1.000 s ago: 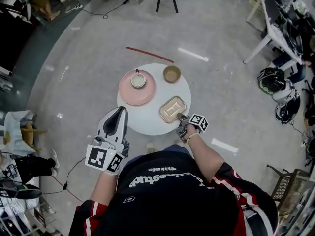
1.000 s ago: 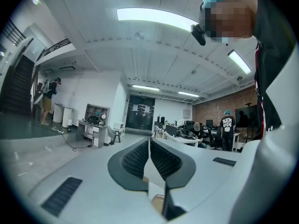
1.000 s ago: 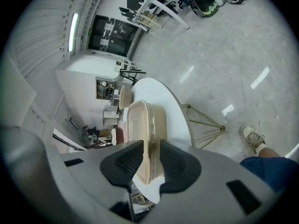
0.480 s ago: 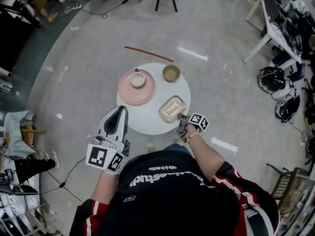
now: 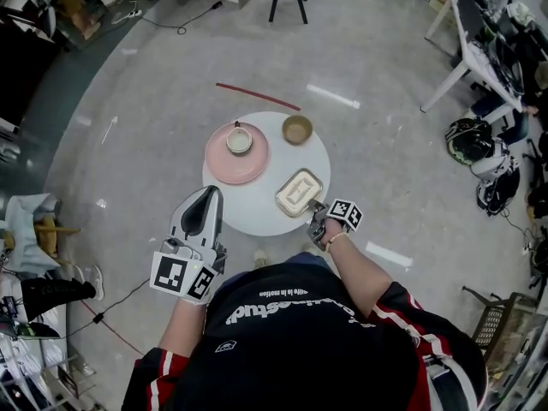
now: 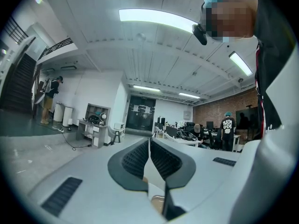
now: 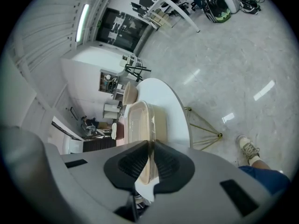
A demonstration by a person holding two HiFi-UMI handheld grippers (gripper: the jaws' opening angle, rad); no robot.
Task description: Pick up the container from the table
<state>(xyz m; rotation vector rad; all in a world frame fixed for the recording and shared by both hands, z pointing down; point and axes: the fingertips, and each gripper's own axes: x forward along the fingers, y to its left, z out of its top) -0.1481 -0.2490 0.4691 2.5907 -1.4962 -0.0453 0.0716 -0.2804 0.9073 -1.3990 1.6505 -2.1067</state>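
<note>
The container (image 5: 299, 192), a beige rectangular tub with a clear lid, lies on the right front of the round white table (image 5: 257, 211). My right gripper (image 5: 316, 210) is at its near corner, shut on the container's rim. In the right gripper view the container (image 7: 140, 120) stretches away from the right gripper (image 7: 150, 147), its edge pinched between the dark pads. My left gripper (image 5: 208, 197) is held level over the table's front left edge, apart from everything. In the left gripper view the left gripper (image 6: 149, 146) has its pads together with nothing between them.
A pink plate (image 5: 233, 161) with a small cup (image 5: 240, 139) on it sits at the table's back left. A tan bowl (image 5: 297, 128) stands at the back right. A red strip (image 5: 257, 95) lies on the floor beyond the table. The person's shoe (image 7: 247, 150) is below the table edge.
Both hands have hardly moved. The right gripper stays at the container's near corner, and the container has shifted only a trace.
</note>
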